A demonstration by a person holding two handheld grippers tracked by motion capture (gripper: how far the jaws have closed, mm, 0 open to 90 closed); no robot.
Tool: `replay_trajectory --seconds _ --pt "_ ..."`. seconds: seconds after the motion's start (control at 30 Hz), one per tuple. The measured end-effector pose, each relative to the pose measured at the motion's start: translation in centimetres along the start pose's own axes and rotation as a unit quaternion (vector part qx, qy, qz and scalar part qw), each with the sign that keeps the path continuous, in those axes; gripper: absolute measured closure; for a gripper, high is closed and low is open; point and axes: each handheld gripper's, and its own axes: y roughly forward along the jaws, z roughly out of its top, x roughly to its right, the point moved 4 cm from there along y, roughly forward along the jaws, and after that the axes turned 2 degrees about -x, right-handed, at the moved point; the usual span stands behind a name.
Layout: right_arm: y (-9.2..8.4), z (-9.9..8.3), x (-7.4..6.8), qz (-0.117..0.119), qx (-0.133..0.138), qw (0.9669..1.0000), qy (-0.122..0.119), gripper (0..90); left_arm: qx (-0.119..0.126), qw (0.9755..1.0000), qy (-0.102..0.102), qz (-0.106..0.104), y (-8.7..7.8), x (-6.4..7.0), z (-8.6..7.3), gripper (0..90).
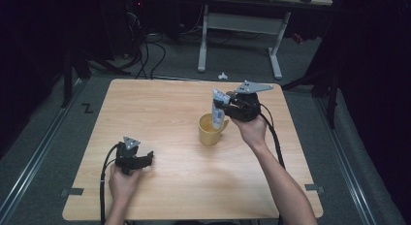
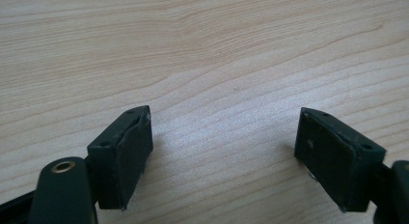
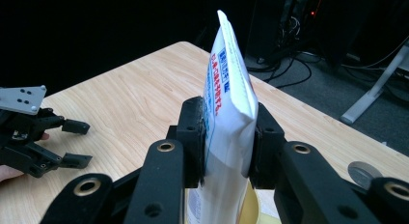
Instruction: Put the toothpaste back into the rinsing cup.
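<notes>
Right gripper (image 3: 226,137) clamped a white tube (image 3: 226,103) at mid-body, over the yellow mug (image 1: 211,130). Tube's long axis ran near upright, crimped end up, lower end inside the mug. Left gripper (image 2: 224,151) rested wide open, empty, on the table (image 1: 160,113).

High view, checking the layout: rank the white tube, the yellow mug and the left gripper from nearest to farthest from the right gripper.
1. White printed tube: clamped in the right gripper.
2. Yellow ceramic mug: just below the tube.
3. Left gripper: far side, near the table's front left.
</notes>
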Motion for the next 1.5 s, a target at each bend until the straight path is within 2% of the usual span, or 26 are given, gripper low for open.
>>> replay_trajectory --seconds 0.43,0.73,0.9,1.23,1.5 --pt "1.7 -0.4 0.0 -0.001 -0.011 0.9999 0.003 71.7 0.000 1.0000 0.000 0.000 0.0 0.0 0.0 21.4" --pt "3.3 -1.5 0.5 -0.010 -0.025 0.9995 0.014 71.7 -0.001 1.0000 0.000 -0.001 0.0 0.0 0.0 21.4" --pt "3.9 -1.8 0.6 -0.012 -0.032 0.9993 0.012 71.6 0.000 1.0000 0.000 0.000 0.0 0.0 0.0 21.4" --pt "5.2 -2.3 0.3 -0.012 -0.040 0.9990 0.017 71.5 0.000 1.0000 0.000 0.000 0.0 0.0 0.0 21.4" --pt "6.4 -3.6 0.3 -0.012 -0.051 0.9982 0.029 71.5 -0.001 1.0000 0.000 -0.001 0.0 0.0 0.0 21.4"
